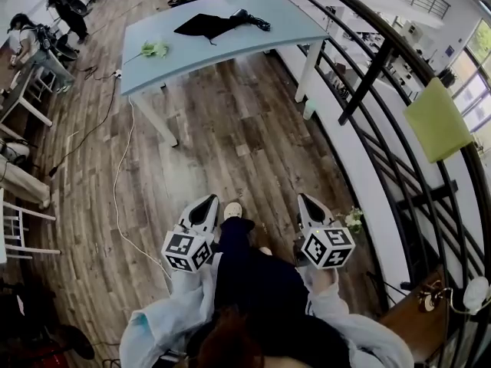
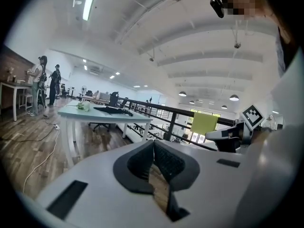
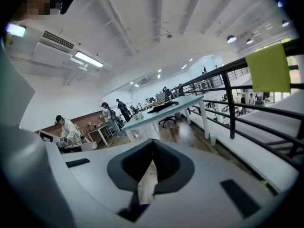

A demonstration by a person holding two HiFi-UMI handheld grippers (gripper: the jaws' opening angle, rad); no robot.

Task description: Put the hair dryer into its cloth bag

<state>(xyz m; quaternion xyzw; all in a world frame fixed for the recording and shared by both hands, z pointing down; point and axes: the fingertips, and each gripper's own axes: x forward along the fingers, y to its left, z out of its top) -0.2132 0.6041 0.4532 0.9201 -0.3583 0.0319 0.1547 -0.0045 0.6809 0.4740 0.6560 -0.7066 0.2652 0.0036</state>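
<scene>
Plainly, the left gripper has its jaws pressed together with nothing between them, and only a strip of wooden floor shows through the slot behind the dark pads. The right gripper is the same: jaws closed on each other, holding nothing. In the head view both grippers sit side by side low in the picture, each with its marker cube, just in front of the person's dark trousers, and a light shoe shows between them. Both point roughly towards the far end of the room and tip slightly down.

Well apart from both grippers stands a pale blue bench on white legs. The black cloth bag lies flat on its top, and the hair dryer, a dark shape with a coiled cord, lies at the bag's right end, just beside it or touching it; which one is too small to tell. Near the bench's left edge lies a small green and white bundle.

A white cable runs across the floor from the bench's left side towards the person. A black railing runs along the right, with a yellow-green panel hanging on it. At the far left, people stand by other white tables.
</scene>
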